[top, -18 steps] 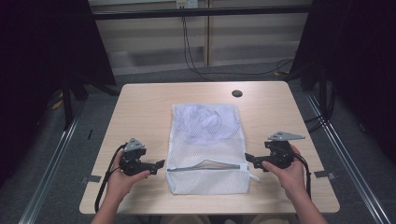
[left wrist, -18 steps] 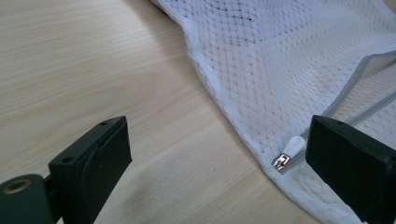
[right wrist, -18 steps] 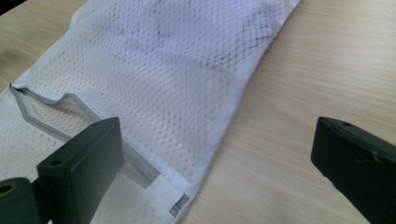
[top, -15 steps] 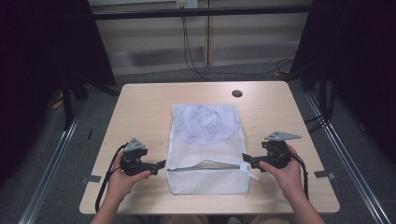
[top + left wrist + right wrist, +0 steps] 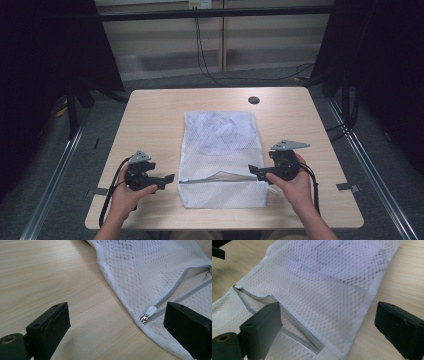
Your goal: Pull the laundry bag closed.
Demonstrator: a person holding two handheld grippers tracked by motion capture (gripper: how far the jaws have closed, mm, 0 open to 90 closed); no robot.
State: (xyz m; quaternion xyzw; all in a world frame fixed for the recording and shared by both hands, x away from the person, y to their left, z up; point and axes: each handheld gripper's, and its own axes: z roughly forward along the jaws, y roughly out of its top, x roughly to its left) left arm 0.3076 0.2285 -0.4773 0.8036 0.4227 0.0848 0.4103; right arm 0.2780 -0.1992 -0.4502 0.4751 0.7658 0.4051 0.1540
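- Mesh laundry bag (image 5: 222, 160) is lying flat in the middle of the wooden table (image 5: 150, 115), its zipper end toward me; a pale garment (image 5: 220, 131) is showing through the netting in the far half.
- Grey zipper (image 5: 220, 178) is running across the near end and gaping partly open, with a raised bulge near the middle.
- I am holding my left gripper (image 5: 167, 179) just beside the bag's left edge, jaws spread wide and gripping nothing; in the left gripper view the metal zipper pull (image 5: 144, 318) with its white tab is lying between them, nearer the right-hand jaw, untouched.
- I am holding my right gripper (image 5: 252, 171) at the bag's right edge by the zipper's other end, jaws likewise released; in the right gripper view they are straddling the bag's side hem (image 5: 364, 312) without pressing on it.
- Around: a dark round grommet (image 5: 254, 100) is sitting near the table's far edge, well apart from the bag.
- Nothing is standing between either gripper and the bag.
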